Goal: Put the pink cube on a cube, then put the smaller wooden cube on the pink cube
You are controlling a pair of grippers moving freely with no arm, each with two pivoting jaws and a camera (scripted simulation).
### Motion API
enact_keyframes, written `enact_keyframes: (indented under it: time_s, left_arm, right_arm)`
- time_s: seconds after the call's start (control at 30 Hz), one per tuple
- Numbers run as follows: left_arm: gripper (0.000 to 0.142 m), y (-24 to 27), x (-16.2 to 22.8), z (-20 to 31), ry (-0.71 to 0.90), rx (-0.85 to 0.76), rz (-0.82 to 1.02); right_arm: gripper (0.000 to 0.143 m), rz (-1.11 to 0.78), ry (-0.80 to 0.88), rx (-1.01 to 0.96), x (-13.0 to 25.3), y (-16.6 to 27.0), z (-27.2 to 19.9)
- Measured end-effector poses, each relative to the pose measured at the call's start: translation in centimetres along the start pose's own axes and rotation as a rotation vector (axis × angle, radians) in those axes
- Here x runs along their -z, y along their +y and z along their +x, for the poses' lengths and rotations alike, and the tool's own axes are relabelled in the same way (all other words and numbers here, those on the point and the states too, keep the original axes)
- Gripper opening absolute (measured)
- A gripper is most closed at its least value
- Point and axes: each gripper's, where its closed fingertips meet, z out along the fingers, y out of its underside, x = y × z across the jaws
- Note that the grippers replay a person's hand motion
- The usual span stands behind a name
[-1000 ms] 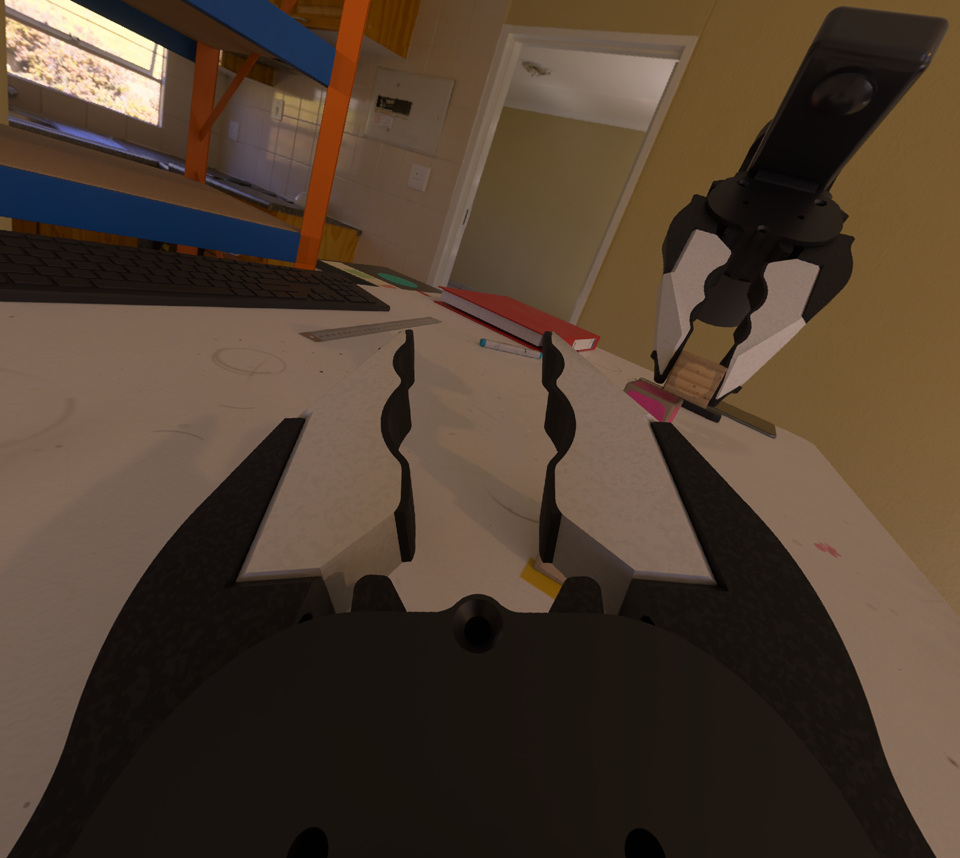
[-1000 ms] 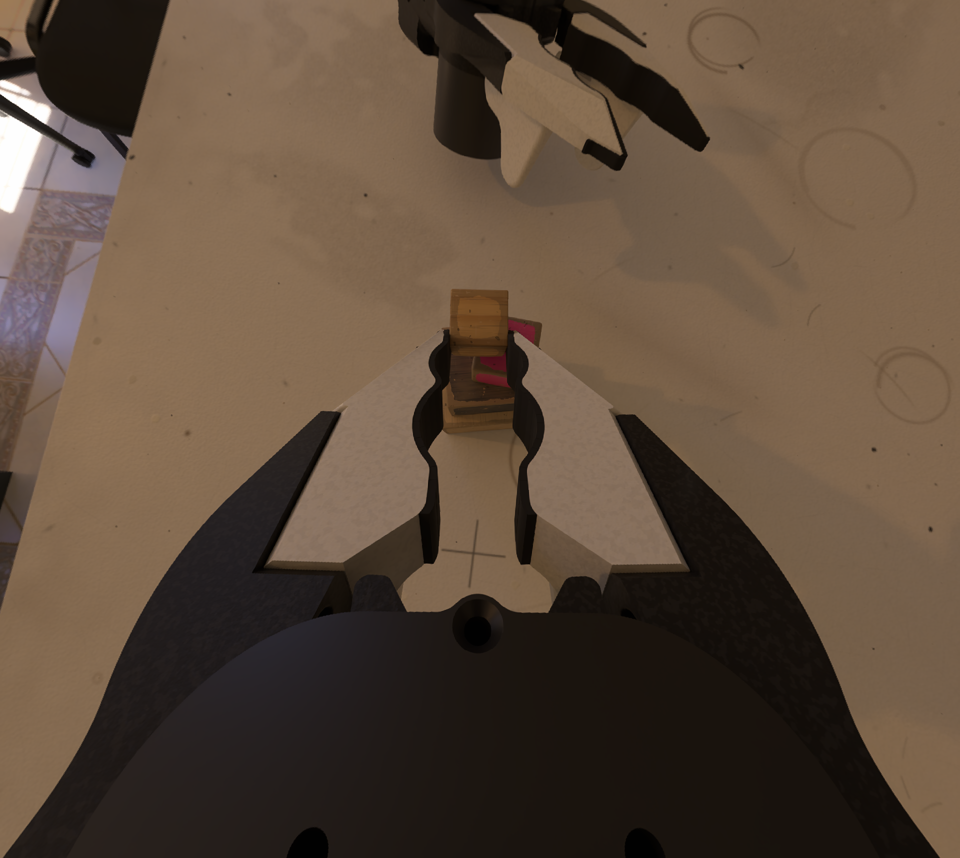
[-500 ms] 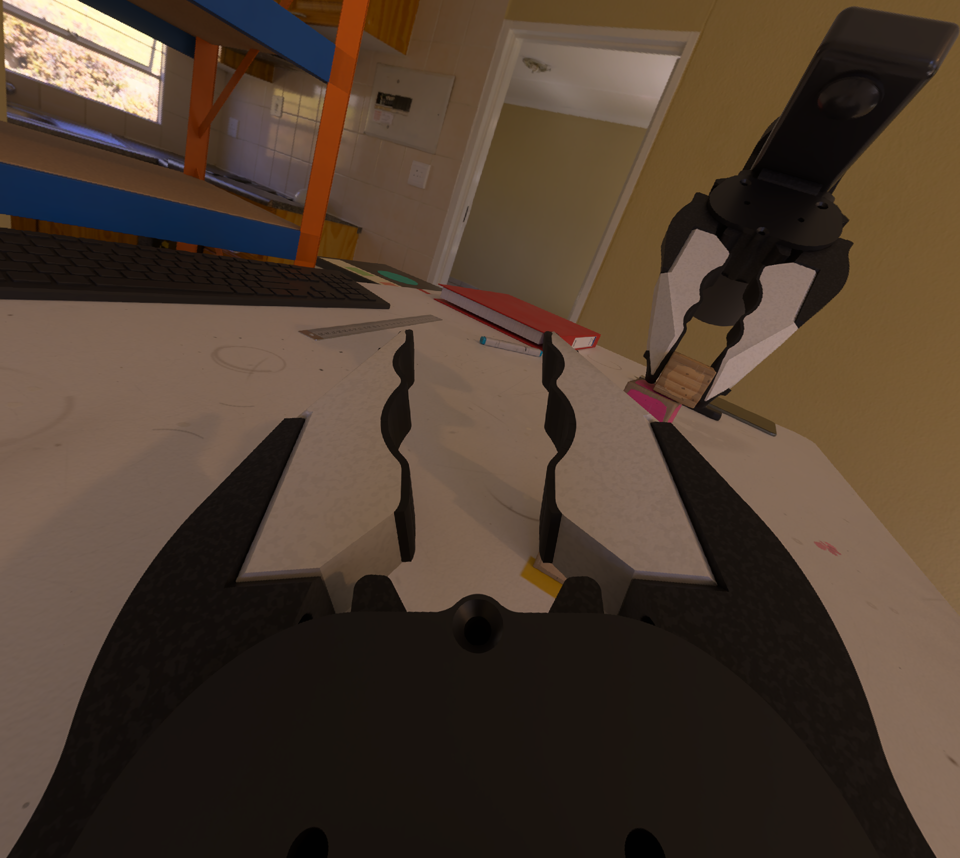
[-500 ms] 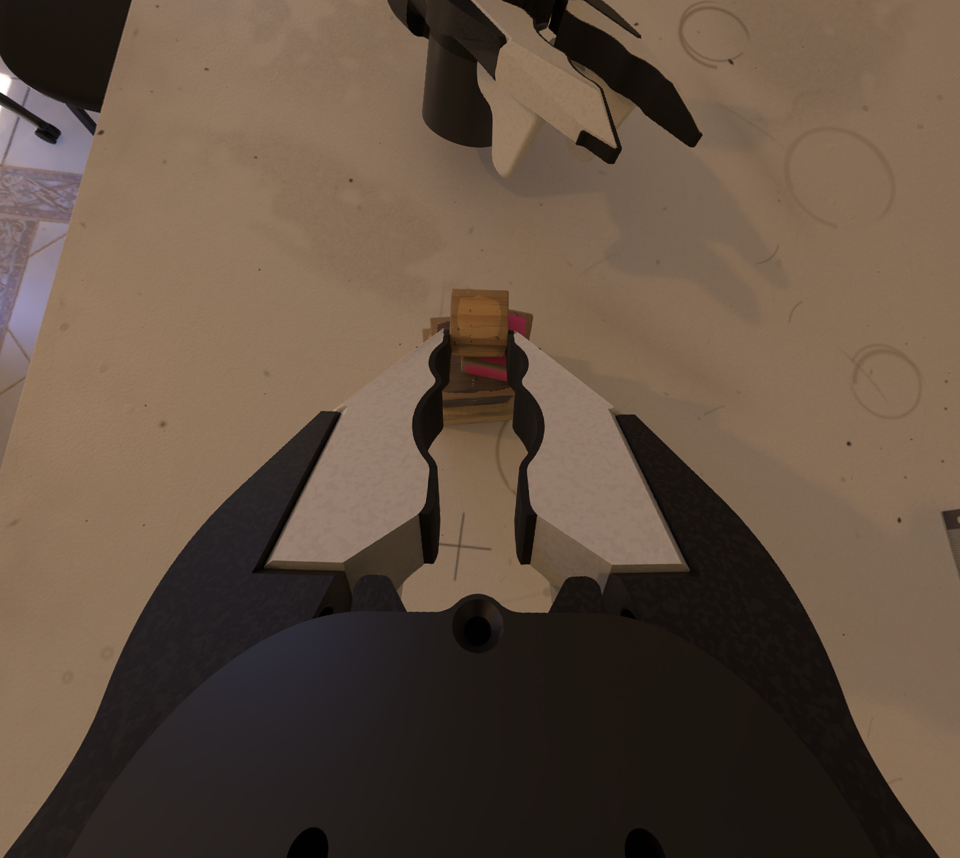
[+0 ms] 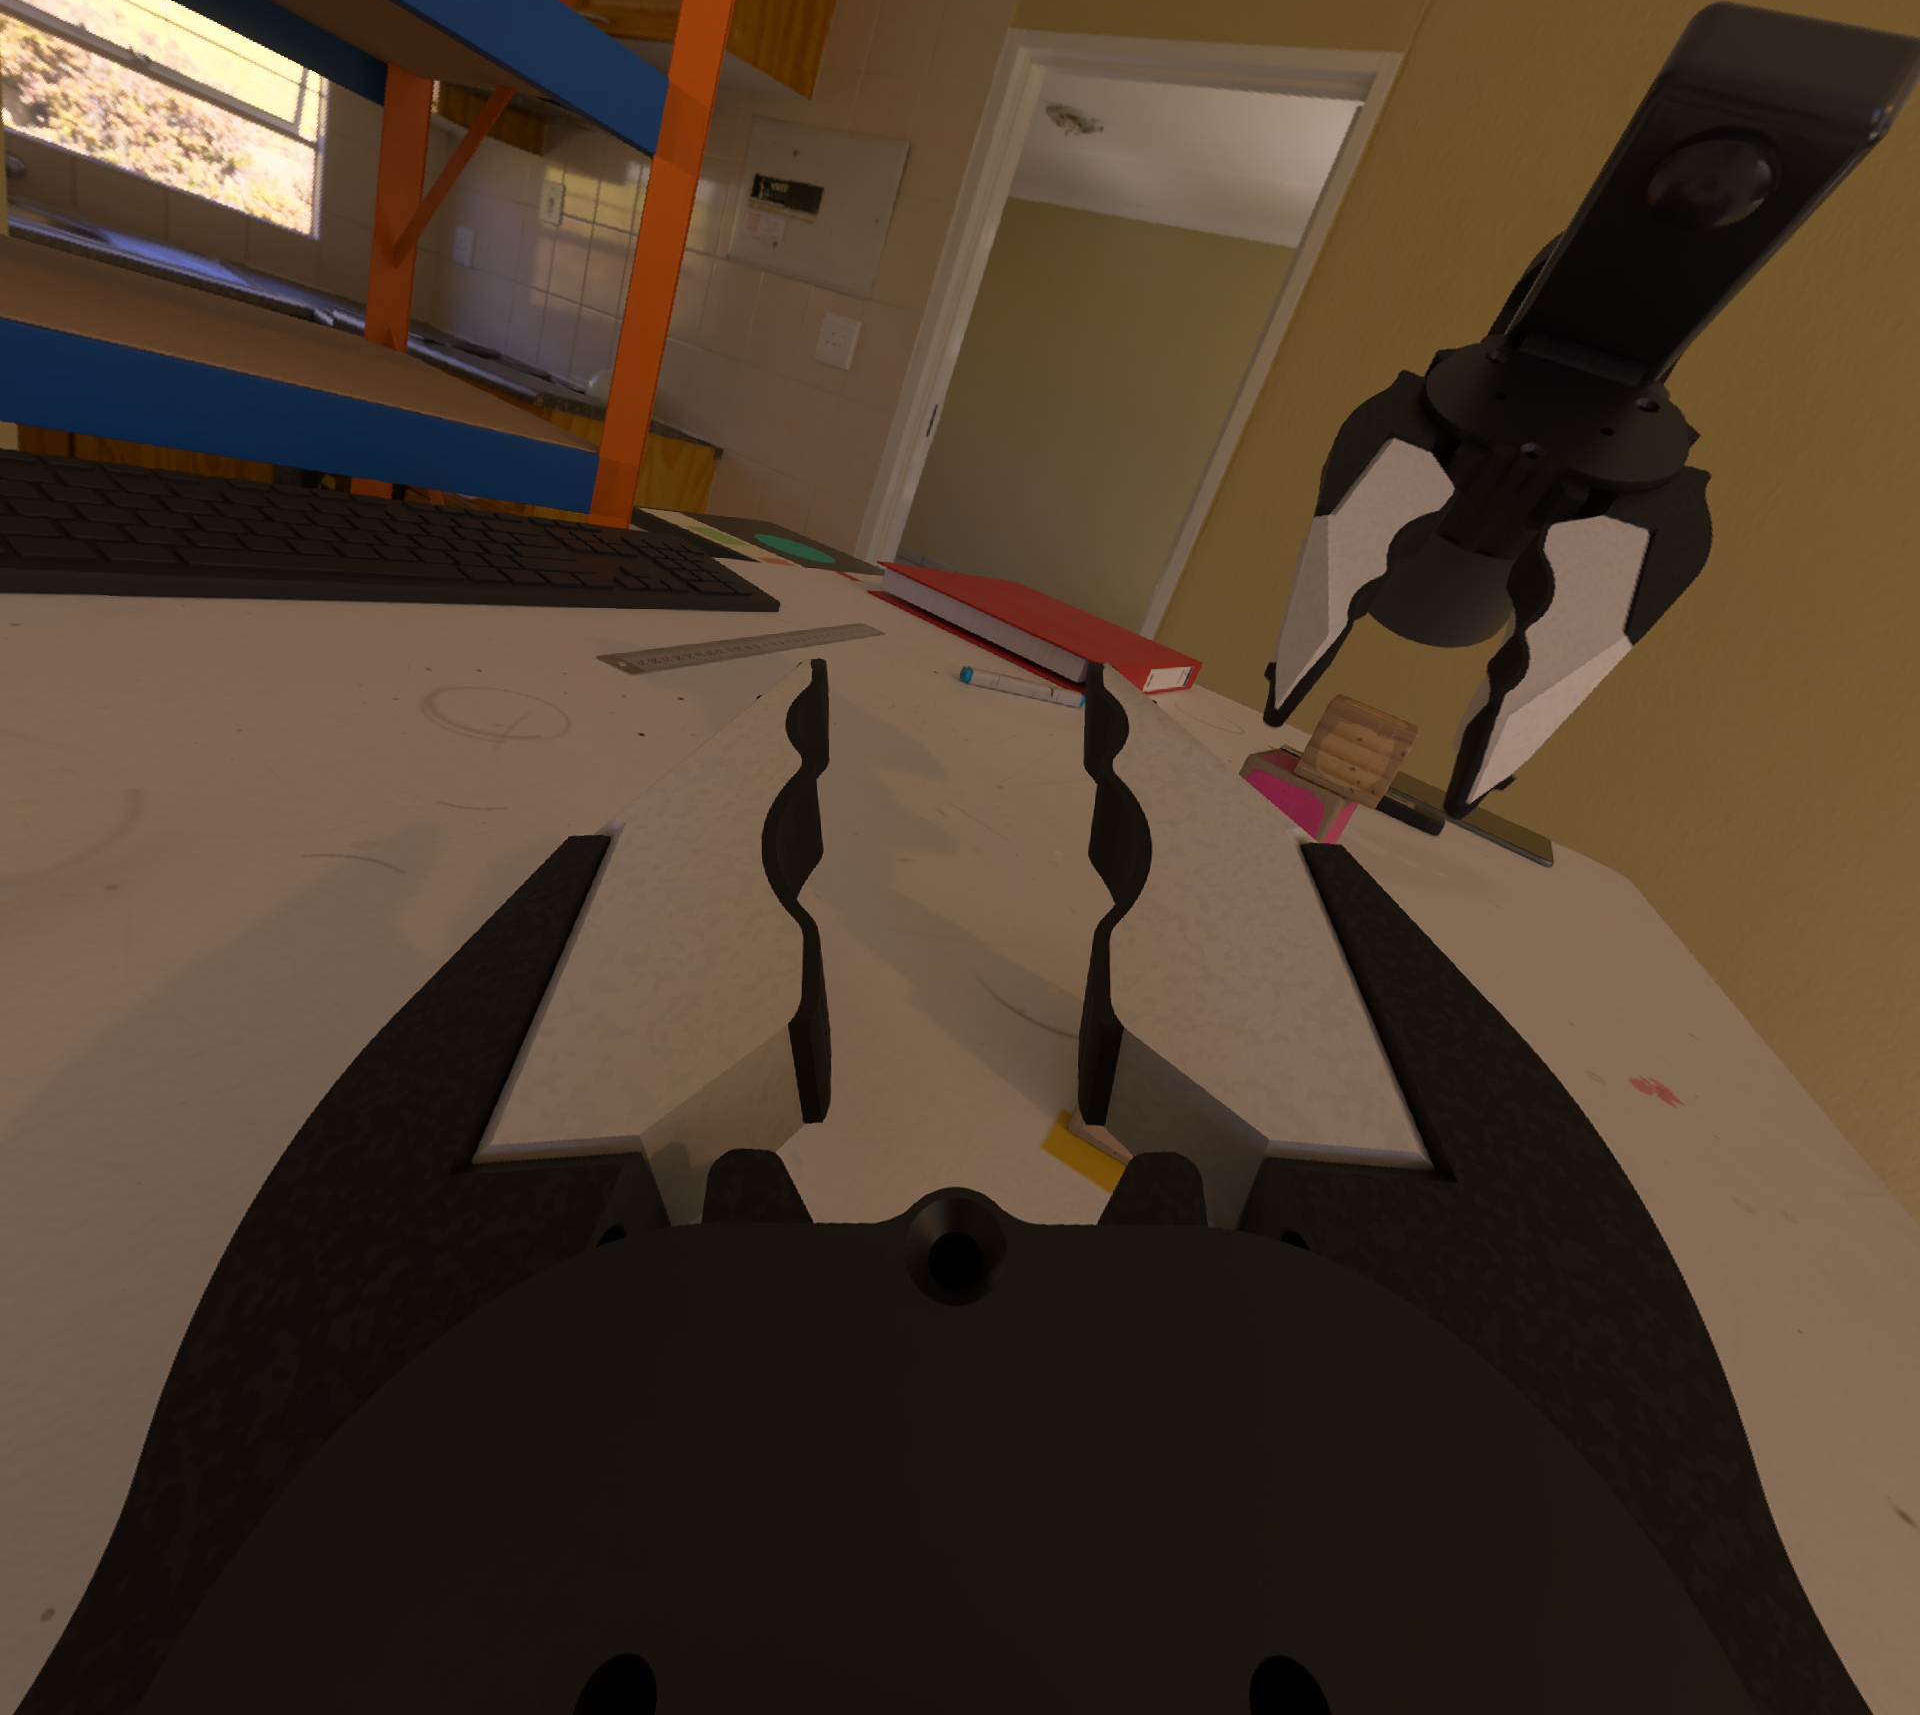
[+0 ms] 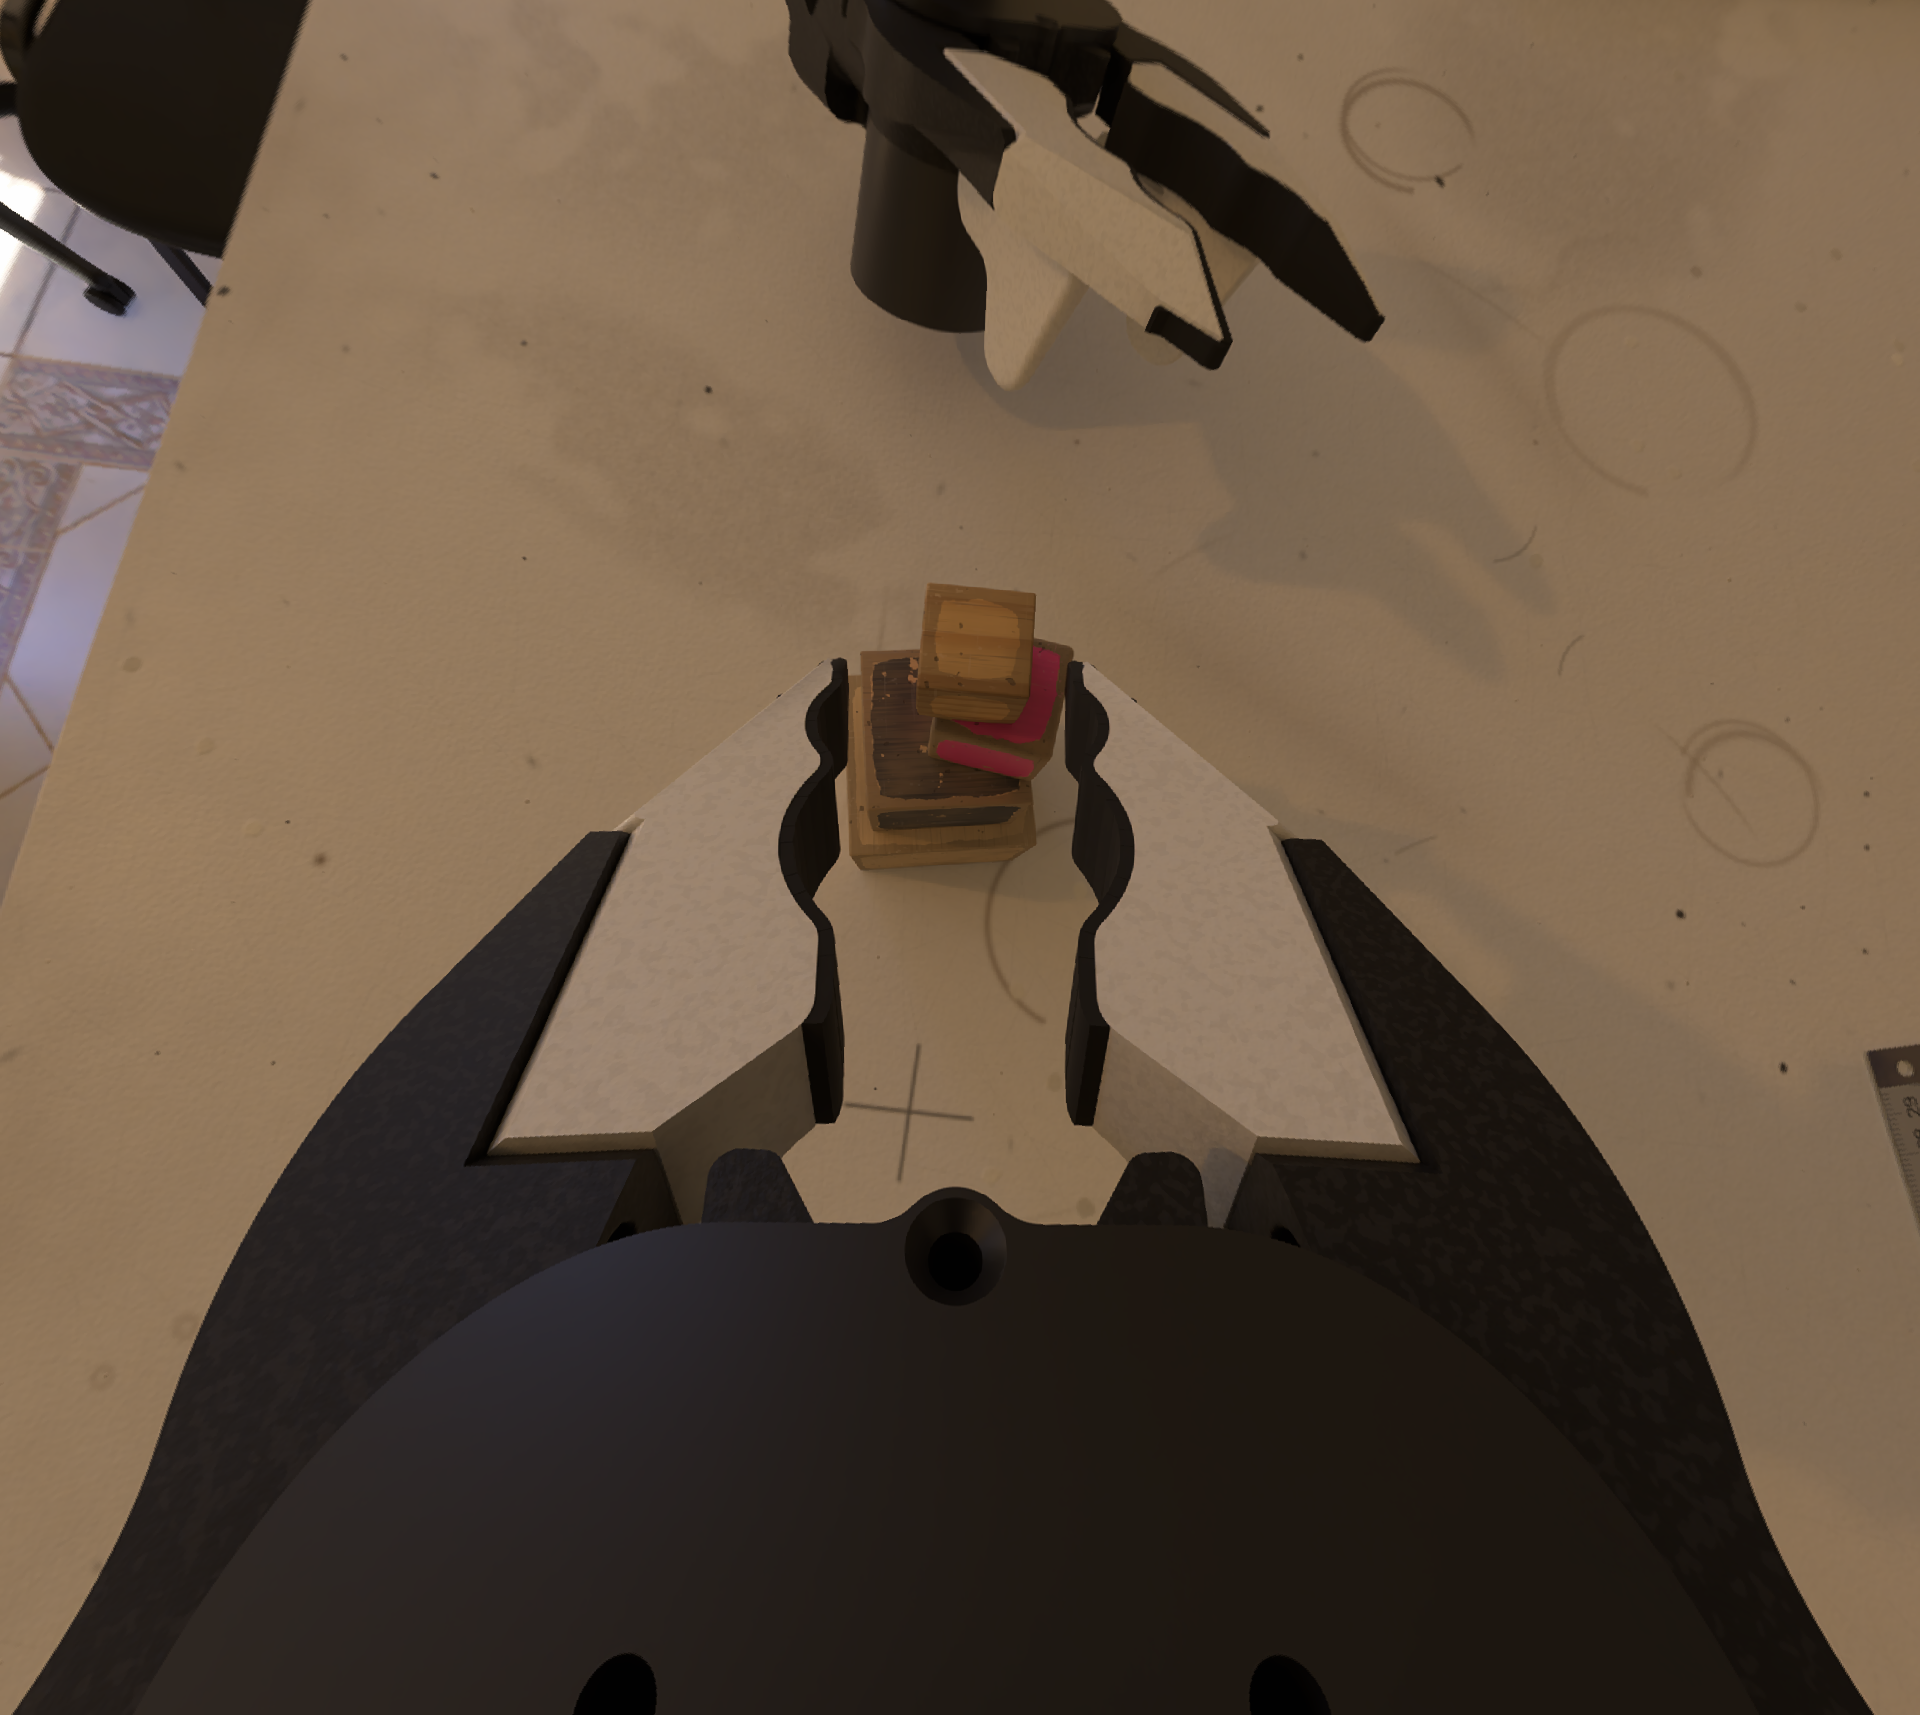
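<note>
Item: small light wooden cube point(image 6: 977, 649) atop pink-faced cube point(image 6: 1000, 727) on larger dark-topped wooden cube point(image 6: 938, 778); right gripper point(image 6: 954, 676) spread, empty, astride; we withdraw straight upward, touching nothing.

The left gripper point(image 5: 954, 689), filling the lower frame of its own view, has a broad matte-black, finely pebbled body, two white speckled wedge-shaped fingers point(image 5: 686, 917) edged with wavy black inner pads, and a small round screw hole at centre. The right gripper point(image 6: 954, 678) looks identical; seen farther off, it carries a black slab-like mount with a round lens.
</note>
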Motion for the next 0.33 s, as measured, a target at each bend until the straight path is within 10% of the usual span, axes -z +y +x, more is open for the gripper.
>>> enact_keyframes:
  time_s: [0.33]
  left_arm:
    - [0.05, 0.2, -0.2, 0.2, -0.001, -0.027, -0.017]
  right_arm:
    - [0.042, 0.126, -0.109, 0.056, 4.4, 2.3, -2.6]
